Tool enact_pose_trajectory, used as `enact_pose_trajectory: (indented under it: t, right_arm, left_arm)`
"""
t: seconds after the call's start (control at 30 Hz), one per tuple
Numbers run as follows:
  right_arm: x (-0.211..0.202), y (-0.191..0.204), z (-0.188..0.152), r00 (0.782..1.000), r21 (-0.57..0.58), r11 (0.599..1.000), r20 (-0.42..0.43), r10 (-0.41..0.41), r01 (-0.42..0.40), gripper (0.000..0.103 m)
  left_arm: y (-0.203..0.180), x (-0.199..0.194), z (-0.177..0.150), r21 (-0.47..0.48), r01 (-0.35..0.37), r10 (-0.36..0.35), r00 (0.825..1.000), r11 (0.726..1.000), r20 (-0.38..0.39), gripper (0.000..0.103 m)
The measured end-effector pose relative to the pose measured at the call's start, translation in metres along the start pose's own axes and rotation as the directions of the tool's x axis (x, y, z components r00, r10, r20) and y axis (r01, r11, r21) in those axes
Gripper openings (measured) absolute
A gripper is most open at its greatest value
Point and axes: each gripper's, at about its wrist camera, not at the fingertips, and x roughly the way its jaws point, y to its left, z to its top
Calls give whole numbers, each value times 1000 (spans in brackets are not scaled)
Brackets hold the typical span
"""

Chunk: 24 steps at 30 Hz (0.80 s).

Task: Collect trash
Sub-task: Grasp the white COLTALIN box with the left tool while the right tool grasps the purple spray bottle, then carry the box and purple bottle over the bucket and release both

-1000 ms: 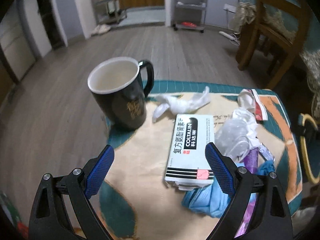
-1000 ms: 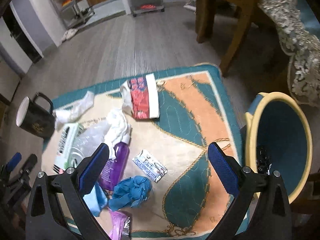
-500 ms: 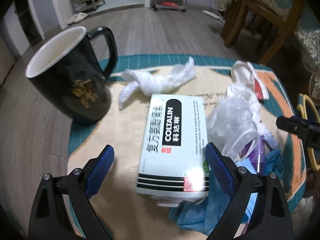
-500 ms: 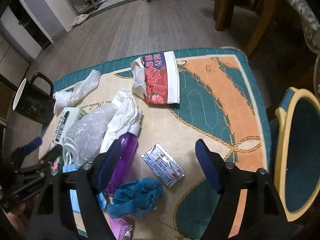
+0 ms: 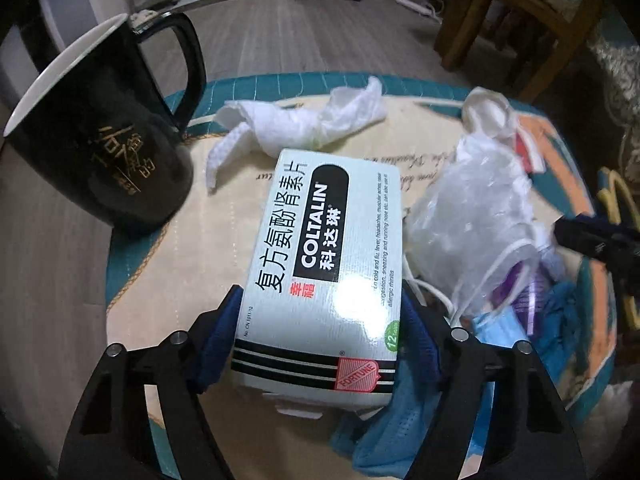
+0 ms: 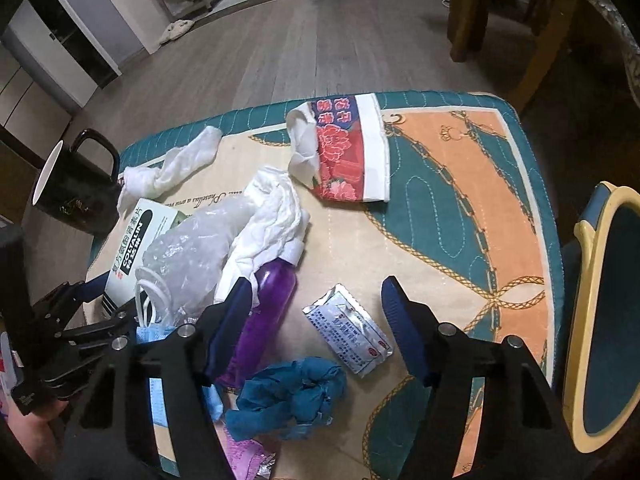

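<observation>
A white Coltalin medicine box [image 5: 324, 264] lies on the patterned mat [image 6: 460, 208]. My left gripper [image 5: 320, 336] has its blue pads against both sides of the box's near end, shut on it; the box also shows in the right wrist view [image 6: 136, 240]. My right gripper [image 6: 316, 316] is open above a silver foil sachet [image 6: 348, 336], a purple bottle [image 6: 268, 320] by its left finger. Crumpled clear plastic [image 6: 192, 252], white tissue [image 6: 276, 220], a blue glove [image 6: 292, 396] and a blue mask [image 5: 392, 420] lie around.
A black mug [image 5: 96, 152] stands at the mat's left edge. A red floral packet [image 6: 344, 156] and a white tissue [image 5: 304, 124] lie at the far side. A blue bin with a yellow rim [image 6: 600, 320] stands right of the table. Wooden chair legs [image 6: 500, 20] stand beyond.
My left gripper moved forward and closed on the medicine box. My right gripper came lower and narrowed over the foil sachet.
</observation>
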Motion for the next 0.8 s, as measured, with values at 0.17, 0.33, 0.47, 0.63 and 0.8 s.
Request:
enact_pose_trajectory:
  t: [0.17, 0.33, 0.47, 0.63, 0.8]
  right_arm:
    - [10, 11, -2, 1000, -28, 1000, -15, 4, -4, 66]
    - [22, 23, -2, 1000, -34, 999, -21, 20, -20, 56]
    - [37, 39, -6, 998, -85, 996, -61, 10, -15, 48]
    - [41, 46, -5, 998, -120, 993, -64, -26, 18, 39]
    - [26, 39, -5, 998, -99, 995, -57, -23, 17, 35]
  left_arm:
    - [10, -23, -7, -96, 1, 4, 999, 995, 52, 75]
    - [19, -30, -12, -139, -15, 23, 998, 990, 57, 75]
    - [15, -25, -11, -136, -33, 40, 998, 990, 48, 75]
    - [19, -22, -3, -133, -36, 44, 997, 991, 61, 75]
    - [15, -30, -6, -119, -42, 51, 996, 992, 73, 75]
